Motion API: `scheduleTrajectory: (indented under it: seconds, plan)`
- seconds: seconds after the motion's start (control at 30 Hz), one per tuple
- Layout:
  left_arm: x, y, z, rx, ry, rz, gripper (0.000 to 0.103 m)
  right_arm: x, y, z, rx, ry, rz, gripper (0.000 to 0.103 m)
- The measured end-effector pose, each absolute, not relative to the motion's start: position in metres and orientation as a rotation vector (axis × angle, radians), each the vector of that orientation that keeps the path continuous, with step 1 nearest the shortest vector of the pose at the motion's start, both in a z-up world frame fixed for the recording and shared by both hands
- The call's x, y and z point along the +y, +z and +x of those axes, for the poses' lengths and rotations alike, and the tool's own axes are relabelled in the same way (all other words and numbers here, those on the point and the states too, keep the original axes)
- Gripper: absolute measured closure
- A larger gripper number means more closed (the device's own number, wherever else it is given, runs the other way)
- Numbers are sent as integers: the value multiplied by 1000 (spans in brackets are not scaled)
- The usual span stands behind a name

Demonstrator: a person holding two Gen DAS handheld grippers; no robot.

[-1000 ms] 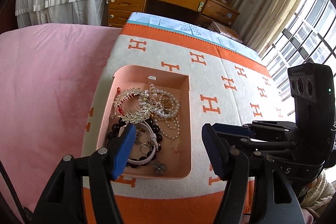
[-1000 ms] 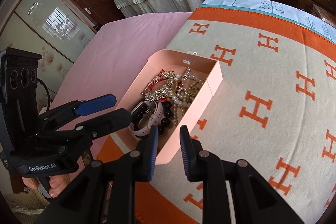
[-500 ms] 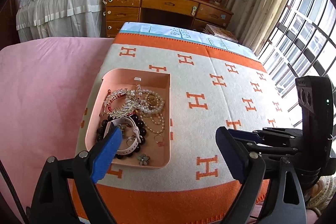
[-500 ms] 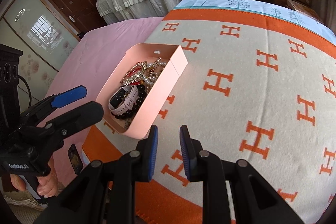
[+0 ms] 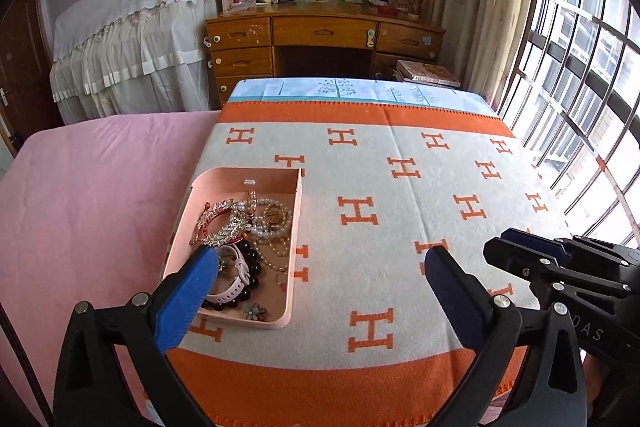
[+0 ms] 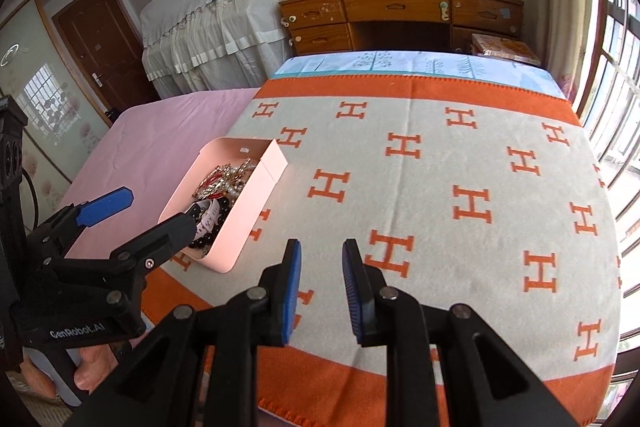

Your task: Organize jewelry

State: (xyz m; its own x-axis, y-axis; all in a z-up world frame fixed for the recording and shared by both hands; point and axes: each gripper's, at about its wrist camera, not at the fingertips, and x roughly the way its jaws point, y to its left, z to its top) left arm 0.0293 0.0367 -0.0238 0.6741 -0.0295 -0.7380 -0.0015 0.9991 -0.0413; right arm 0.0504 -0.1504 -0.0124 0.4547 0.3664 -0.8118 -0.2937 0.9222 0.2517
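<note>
1. My left tool (image 5: 320, 267) is opening, nothing between its jaws.
2. My right tool (image 6: 320, 287) sits nearly together, empty.
3. The jewelry tray (image 5: 294, 235), lower left, needs one-piece pinches to avoid tangles.

The orange-and-cream blanket (image 5: 400, 227) on the bed lies bare across its middle and window side, so a tool could sweep there freely. The only thing standing on it is the pink tray (image 5: 294, 227), near the blanket's left edge; its low walls and the heaped jewelry (image 5: 248, 227) fill that corner. Left of the tray the pink sheet (image 5: 92, 207) is open. The left tool (image 5: 320, 291), jaws opening with nothing between them, hangs just above the tray's near end.
</note>
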Motion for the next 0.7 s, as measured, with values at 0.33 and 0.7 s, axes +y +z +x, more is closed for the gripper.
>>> scheduleTrajectory:
  seconds: [0.33, 0.7]
  plan:
    - [12, -2, 31, 800, -6, 3, 1, -175, 28, 32, 867, 264, 88, 48]
    - [19, -3, 30, 806, 87, 44, 1, -167, 14, 41, 904, 190, 82, 43]
